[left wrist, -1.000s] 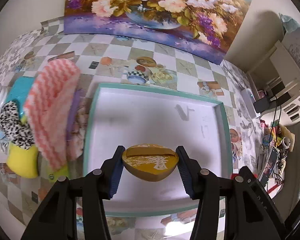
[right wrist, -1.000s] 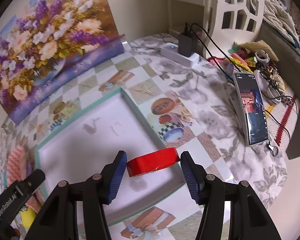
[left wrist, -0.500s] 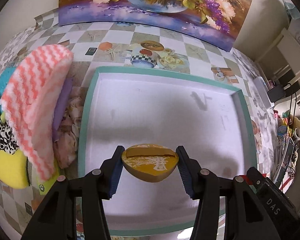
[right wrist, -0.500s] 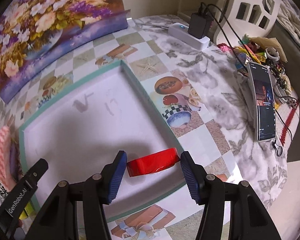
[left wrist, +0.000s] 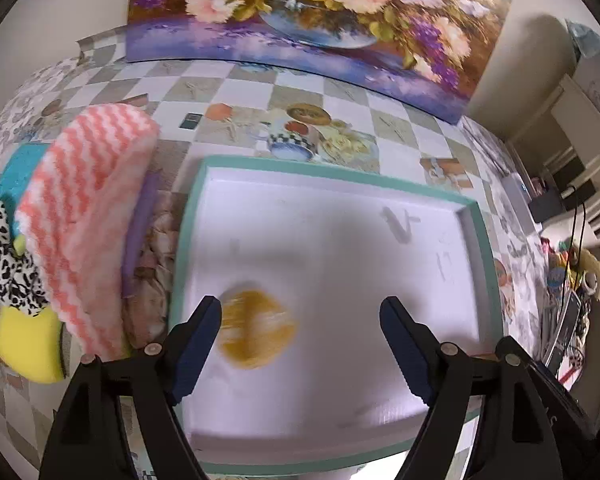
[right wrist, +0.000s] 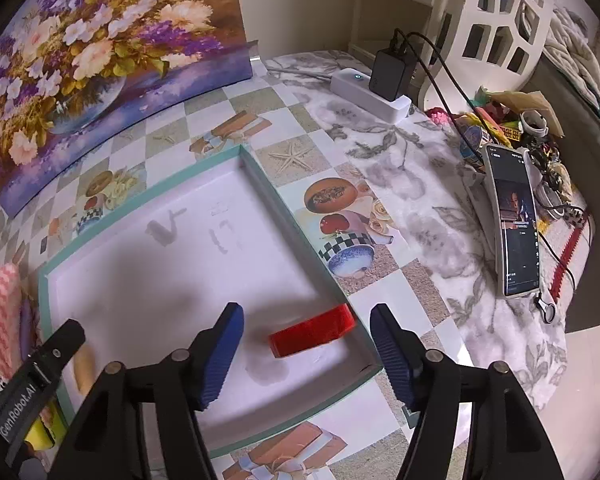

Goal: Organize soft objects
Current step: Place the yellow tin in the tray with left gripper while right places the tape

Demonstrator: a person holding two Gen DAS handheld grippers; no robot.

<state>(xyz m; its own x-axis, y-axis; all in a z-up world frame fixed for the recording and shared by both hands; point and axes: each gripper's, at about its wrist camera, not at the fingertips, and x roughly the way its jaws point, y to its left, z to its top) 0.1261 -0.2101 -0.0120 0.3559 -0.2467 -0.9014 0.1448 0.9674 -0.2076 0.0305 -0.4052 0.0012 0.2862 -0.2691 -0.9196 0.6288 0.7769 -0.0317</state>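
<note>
Left wrist view: your left gripper (left wrist: pixel 300 344) has spread its fingers wide since half a second ago, and the yellow sponge (left wrist: pixel 256 328) it was clamping now lies blurred on the white floor of the teal-rimmed tray (left wrist: pixel 184 236), just beside the left finger. Right wrist view: your right gripper (right wrist: pixel 306 352) has likewise let go; the red sponge (right wrist: pixel 312 331) rests in the tray's near right corner, between the parted fingers and touching neither. Judgement: two placements done. The striped pink cloth (left wrist: pixel 88 220) and other soft items remain outside, left of the tray.
</note>
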